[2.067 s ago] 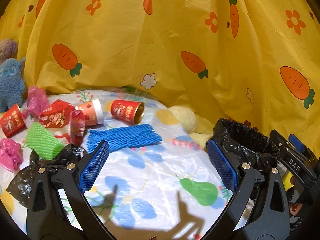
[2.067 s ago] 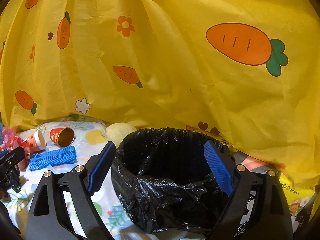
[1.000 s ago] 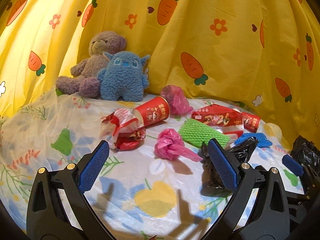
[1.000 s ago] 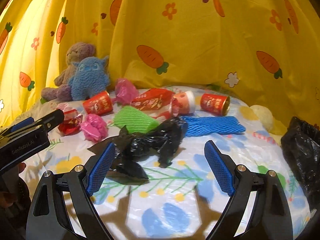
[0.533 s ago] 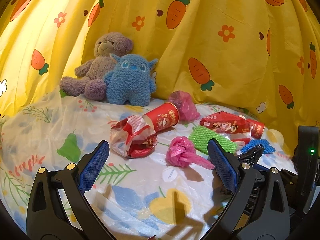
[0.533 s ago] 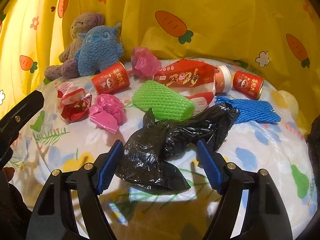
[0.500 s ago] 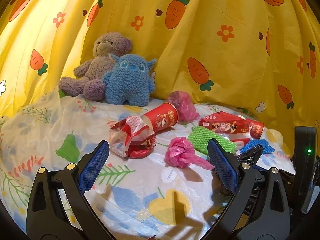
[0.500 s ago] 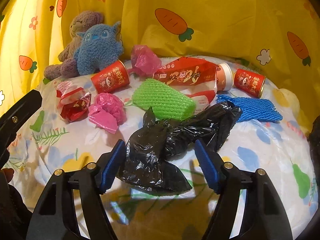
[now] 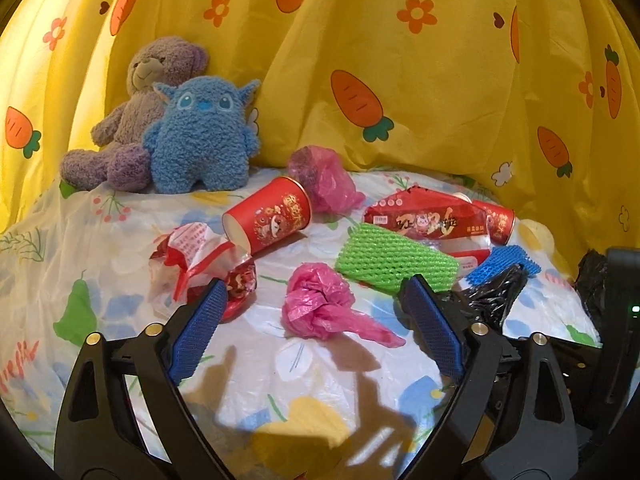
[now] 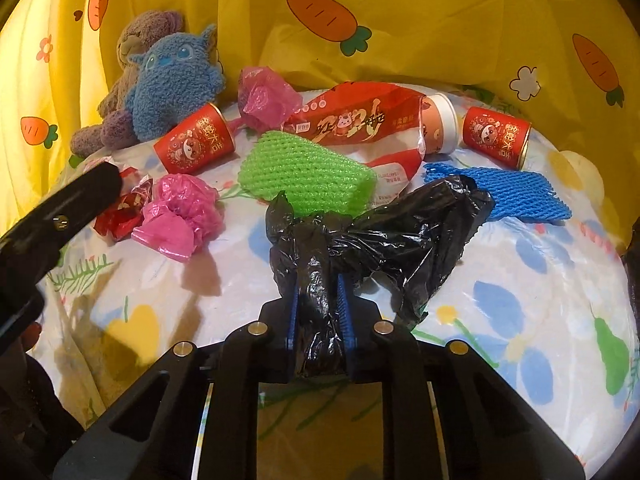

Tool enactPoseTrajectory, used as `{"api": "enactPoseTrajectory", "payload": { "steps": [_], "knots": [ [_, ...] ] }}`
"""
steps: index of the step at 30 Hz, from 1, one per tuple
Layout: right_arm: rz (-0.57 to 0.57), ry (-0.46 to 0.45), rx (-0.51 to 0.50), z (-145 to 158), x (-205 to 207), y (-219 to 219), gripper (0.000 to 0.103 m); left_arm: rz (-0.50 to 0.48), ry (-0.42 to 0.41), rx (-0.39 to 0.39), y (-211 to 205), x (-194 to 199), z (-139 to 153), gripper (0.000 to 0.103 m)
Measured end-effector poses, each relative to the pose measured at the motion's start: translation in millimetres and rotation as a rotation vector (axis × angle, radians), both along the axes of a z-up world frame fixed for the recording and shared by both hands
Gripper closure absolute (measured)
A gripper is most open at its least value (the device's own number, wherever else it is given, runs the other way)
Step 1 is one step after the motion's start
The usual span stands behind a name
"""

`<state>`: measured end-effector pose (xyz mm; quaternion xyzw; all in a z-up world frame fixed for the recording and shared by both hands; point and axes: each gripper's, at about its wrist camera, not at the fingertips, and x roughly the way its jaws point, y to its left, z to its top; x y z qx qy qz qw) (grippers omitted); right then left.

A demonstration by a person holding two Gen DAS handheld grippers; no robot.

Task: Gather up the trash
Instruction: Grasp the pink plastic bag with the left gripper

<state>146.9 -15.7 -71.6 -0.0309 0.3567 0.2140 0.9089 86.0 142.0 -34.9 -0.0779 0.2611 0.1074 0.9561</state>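
Nearest the right gripper (image 10: 318,300), the black plastic bag (image 10: 384,236) is pinched between the clenched jaws at its near end; its long axis trails forward and to the right across the table (image 10: 520,280), and whether any of it has lifted cannot be told. At the left gripper (image 9: 316,332), the jaws are spread and empty, with the crumpled pink bag (image 9: 320,300) lying between and just ahead of them. Beyond lie the green foam net (image 10: 308,172), 2 red paper cups (image 10: 194,140), the red wrapper (image 10: 360,116) and the blue foam net (image 10: 504,188). Farthest back, 2 plush toys (image 10: 168,84) rest against the yellow curtain (image 10: 440,20).
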Motion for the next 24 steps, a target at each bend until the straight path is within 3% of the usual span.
{"api": "enactPoseTrajectory", "payload": {
  "steps": [4,12,16,24],
  "knots": [
    [-0.019,-0.04,0.036,7,-9,-18,0.085,-0.053,0.078,-0.019,1,23,-11,0.027],
    [-0.05,-0.151,0.068,24,-33,-49,0.085,-0.064,0.176,-0.056,13,49,-29,0.045],
    [-0.053,-0.16,0.084,26,-37,-57,0.085,-0.07,0.212,-0.085,17,58,-35,0.052],
    [-0.063,-0.158,0.103,24,-39,-64,0.085,-0.075,0.238,-0.066,12,63,-39,0.067]
  ]
}}
